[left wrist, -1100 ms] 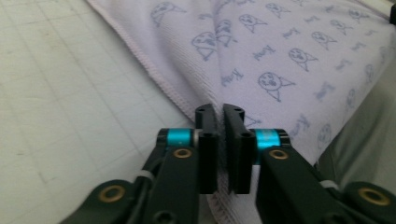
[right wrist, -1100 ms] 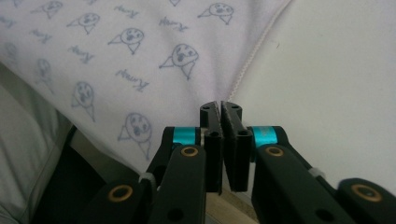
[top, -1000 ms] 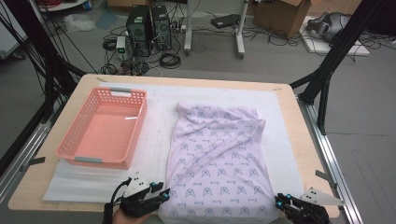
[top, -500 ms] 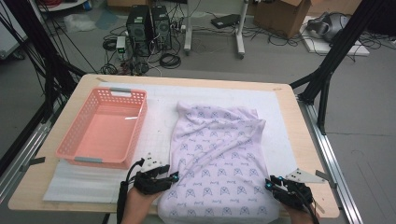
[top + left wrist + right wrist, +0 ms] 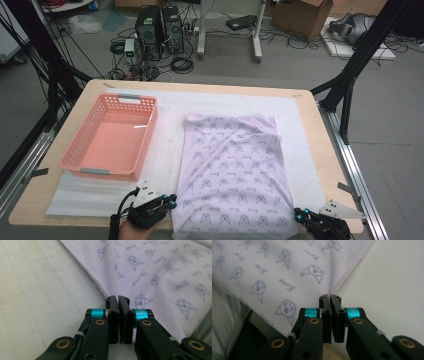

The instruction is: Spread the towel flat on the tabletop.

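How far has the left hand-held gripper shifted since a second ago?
Yes: the left hand-held gripper moved right, from below the pink basket's corner to the cloth's left edge.

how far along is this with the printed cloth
Done: the cloth lies spread flat on the white mat. In hand: the left claw and right claw have just closed on its two near corners. Left: nothing is lifted or folded yet, and the pink basket holds nothing.
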A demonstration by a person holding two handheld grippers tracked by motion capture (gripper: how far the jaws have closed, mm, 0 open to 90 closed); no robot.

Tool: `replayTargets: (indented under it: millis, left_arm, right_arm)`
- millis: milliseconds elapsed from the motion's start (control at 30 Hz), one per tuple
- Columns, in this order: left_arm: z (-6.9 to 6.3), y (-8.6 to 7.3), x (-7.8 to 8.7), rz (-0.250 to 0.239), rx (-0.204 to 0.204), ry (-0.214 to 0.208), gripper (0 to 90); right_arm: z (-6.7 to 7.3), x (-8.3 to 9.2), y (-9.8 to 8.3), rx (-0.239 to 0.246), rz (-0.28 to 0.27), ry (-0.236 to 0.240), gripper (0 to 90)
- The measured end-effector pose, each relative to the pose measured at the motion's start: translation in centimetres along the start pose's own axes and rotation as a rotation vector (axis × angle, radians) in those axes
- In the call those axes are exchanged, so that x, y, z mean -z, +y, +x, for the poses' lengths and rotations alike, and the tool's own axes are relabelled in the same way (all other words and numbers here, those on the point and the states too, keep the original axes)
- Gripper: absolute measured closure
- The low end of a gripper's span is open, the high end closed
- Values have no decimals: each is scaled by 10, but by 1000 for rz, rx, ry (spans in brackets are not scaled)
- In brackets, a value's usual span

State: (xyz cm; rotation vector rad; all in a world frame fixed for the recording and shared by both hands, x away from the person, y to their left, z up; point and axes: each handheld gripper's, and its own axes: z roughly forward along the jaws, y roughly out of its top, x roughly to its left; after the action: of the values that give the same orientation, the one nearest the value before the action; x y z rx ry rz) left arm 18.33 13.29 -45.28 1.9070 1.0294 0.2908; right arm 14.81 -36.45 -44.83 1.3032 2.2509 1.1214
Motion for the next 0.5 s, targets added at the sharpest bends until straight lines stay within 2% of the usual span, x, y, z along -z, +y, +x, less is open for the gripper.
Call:
replayTargets:
  millis: [100, 167, 233, 367, 500]
  left_arm:
    - [-1, -2, 1, 0, -11, -9, 831]
    - [1, 0, -1, -22, 8, -3, 680]
    - [5, 4, -4, -44, 22, 0, 610]
    - [10, 13, -13, -51, 40, 5, 566]
    - [16, 21, -24, -38, 54, 10, 549]
  right_arm:
    - [0, 7, -7, -6, 2, 6, 878]
    - [-1, 8, -6, -11, -18, 1, 811]
    - [-2, 9, -1, -29, -47, -5, 747]
    - [-3, 1, 10, -20, -68, -33, 733]
    - [-6, -15, 21, 4, -47, -73, 718]
